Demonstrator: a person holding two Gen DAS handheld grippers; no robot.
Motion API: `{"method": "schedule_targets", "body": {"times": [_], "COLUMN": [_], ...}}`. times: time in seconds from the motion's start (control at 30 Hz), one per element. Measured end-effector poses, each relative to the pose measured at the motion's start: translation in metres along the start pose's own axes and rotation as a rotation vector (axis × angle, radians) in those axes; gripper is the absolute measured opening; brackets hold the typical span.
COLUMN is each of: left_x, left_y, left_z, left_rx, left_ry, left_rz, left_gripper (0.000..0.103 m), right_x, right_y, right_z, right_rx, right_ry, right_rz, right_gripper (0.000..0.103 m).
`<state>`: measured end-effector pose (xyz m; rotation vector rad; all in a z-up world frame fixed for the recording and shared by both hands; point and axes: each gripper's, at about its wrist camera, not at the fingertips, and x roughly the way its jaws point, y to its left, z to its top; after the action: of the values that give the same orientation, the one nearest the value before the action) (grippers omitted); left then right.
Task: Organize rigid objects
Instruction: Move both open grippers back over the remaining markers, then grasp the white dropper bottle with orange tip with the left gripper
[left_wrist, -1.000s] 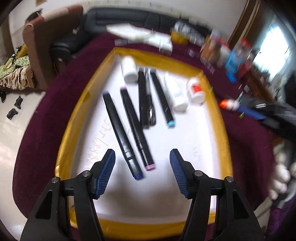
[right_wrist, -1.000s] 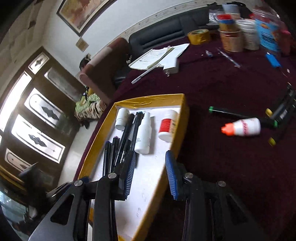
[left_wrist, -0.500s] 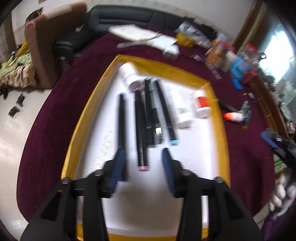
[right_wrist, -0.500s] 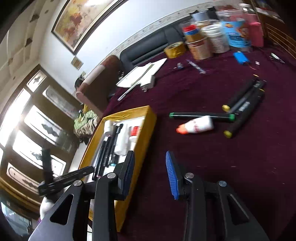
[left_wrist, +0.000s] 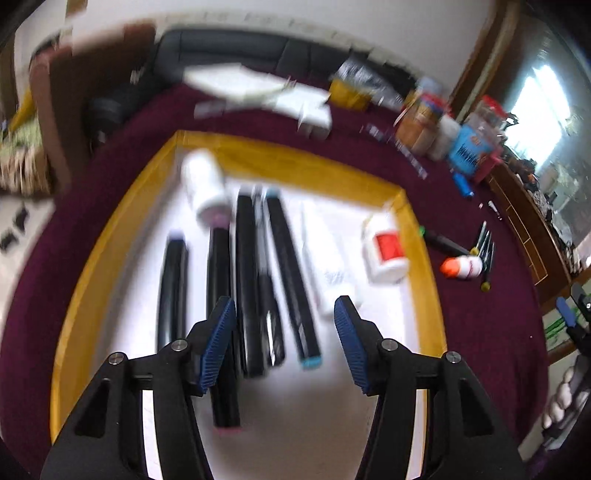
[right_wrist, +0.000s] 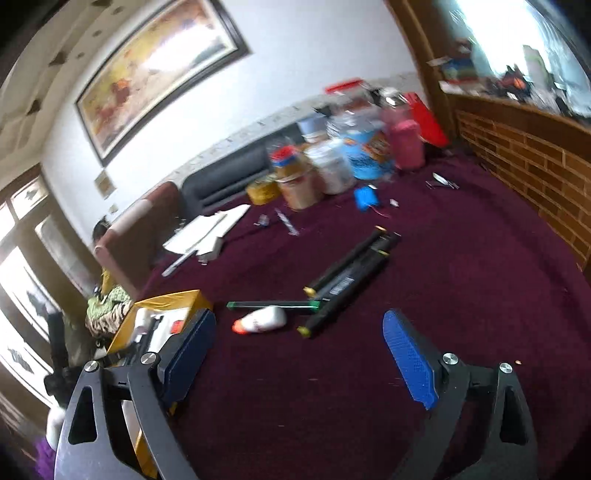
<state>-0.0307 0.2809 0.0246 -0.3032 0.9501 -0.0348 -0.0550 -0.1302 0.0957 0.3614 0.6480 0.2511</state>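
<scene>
Markers on cloth ahead of right gripper; fingers just spread, empty.

Place: we logged a home living room.
Seating: we saw a dark sofa and a brown armchair.
Wall: we noted a framed painting.

Daylight is pouring in through a window on the right, blowing out to white glare. Motion blur is smearing the markers and far clutter in the left wrist view, and softening the jars in the right. Fisheye bending is curving the edges, corners darkening to black.
</scene>
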Motion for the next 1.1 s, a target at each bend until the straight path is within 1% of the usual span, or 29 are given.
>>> {"method": "schedule_targets", "body": {"times": [0.07, 0.17, 0.2, 0.27, 0.33, 0.37, 0.4, 0.47, 0.5, 0.53, 0.57, 0.6, 0.63, 0.67, 0.77, 0.8, 0.87, 0.9, 0.93, 1.0, 1.03, 1.07, 1.1], "left_x": [-0.004, -0.011, -0.018, -0.046, -0.071, -0.079, -0.086, -0.087, -0.08, -0.075, -0.06, -0.047, -0.038, -0.02, 0.021, 0.034, 0.06, 0.074, 0.089, 0.109, 0.112, 0.108, 0.105], "left_y": [0.004, -0.001, -0.003, -0.017, -0.039, -0.051, -0.07, -0.1, -0.119, -0.128, -0.147, -0.161, -0.17, -0.188, -0.221, -0.229, -0.242, -0.245, -0.243, -0.237, -0.235, -0.233, -0.236], "left_z": [-0.008, -0.023, -0.023, -0.02, -0.012, -0.01, -0.008, -0.005, -0.005, -0.006, -0.005, -0.003, -0.002, 0.002, 0.02, 0.026, 0.038, 0.043, 0.045, 0.045, 0.042, 0.038, 0.033], "left_rx": [-0.005, 0.038, 0.048, 0.075, 0.1, 0.123, 0.166, 0.244, 0.292, 0.316, 0.351, 0.372, 0.386, 0.412, 0.436, 0.44, 0.458, 0.454, 0.439, 0.408, 0.389, 0.363, 0.378], "left_ry": [0.011, 0.013, -0.015, -0.121, -0.173, -0.193, -0.217, -0.231, -0.22, -0.207, -0.175, -0.149, -0.134, -0.103, -0.053, -0.047, -0.04, -0.014, 0.03, 0.091, 0.105, 0.093, 0.098], "left_rz": [0.009, 0.001, -0.004, 0.017, -0.044, -0.054, -0.048, -0.044, -0.058, -0.064, -0.064, -0.061, -0.06, -0.058, -0.04, -0.022, 0.039, 0.054, 0.059, 0.071, 0.053, 0.008, 0.005], "left_gripper": [0.054, 0.054, 0.054, 0.054, 0.055, 0.061, 0.07, 0.073, 0.073, 0.073, 0.073, 0.073, 0.073, 0.073, 0.073, 0.073, 0.073, 0.073, 0.073, 0.074, 0.073, 0.073, 0.073], "right_x": [0.004, 0.013, 0.018, 0.033, 0.048, 0.056, 0.066, 0.079, 0.083, 0.086, 0.085, 0.082, 0.079, 0.076, 0.081, 0.085, 0.091, 0.092, 0.092, 0.093, 0.093, 0.093, 0.093], "right_y": [-0.014, -0.03, -0.033, -0.04, -0.049, -0.055, -0.062, -0.074, -0.081, -0.089, -0.096, -0.102, -0.105, -0.108, -0.113, -0.113, -0.113, -0.113, -0.112, -0.11, -0.11, -0.11, -0.11], "right_z": [0.004, 0.009, 0.011, 0.017, 0.021, 0.023, 0.025, 0.025, 0.022, 0.02, 0.019, 0.02, 0.021, 0.021, 0.019, 0.018, 0.018, 0.018, 0.017, 0.017, 0.017, 0.017, 0.017], "right_rx": [0.03, 0.051, 0.055, 0.073, 0.095, 0.106, 0.115, 0.123, 0.132, 0.156, 0.184, 0.208, 0.214, 0.216, 0.245, 0.247, 0.243, 0.24, 0.236, 0.227, 0.225, 0.225, 0.226], "right_ry": [0.009, 0.007, 0.01, 0.018, 0.023, 0.024, 0.023, 0.02, 0.02, 0.027, 0.041, 0.03, 0.017, 0.006, 0.041, 0.064, 0.087, 0.094, 0.098, 0.105, 0.107, 0.109, 0.111], "right_rz": [-0.012, -0.035, -0.043, -0.054, -0.067, -0.076, -0.092, -0.106, -0.108, -0.105, -0.085, -0.053, -0.05, -0.066, -0.045, -0.045, -0.049, -0.051, -0.052, -0.053, -0.054, -0.053, -0.05], "right_gripper": [0.089, 0.089, 0.089, 0.089, 0.089, 0.089, 0.089, 0.089, 0.089, 0.089, 0.089, 0.089, 0.089, 0.089, 0.089, 0.089, 0.089, 0.089, 0.089, 0.089, 0.089, 0.089, 0.089]}}
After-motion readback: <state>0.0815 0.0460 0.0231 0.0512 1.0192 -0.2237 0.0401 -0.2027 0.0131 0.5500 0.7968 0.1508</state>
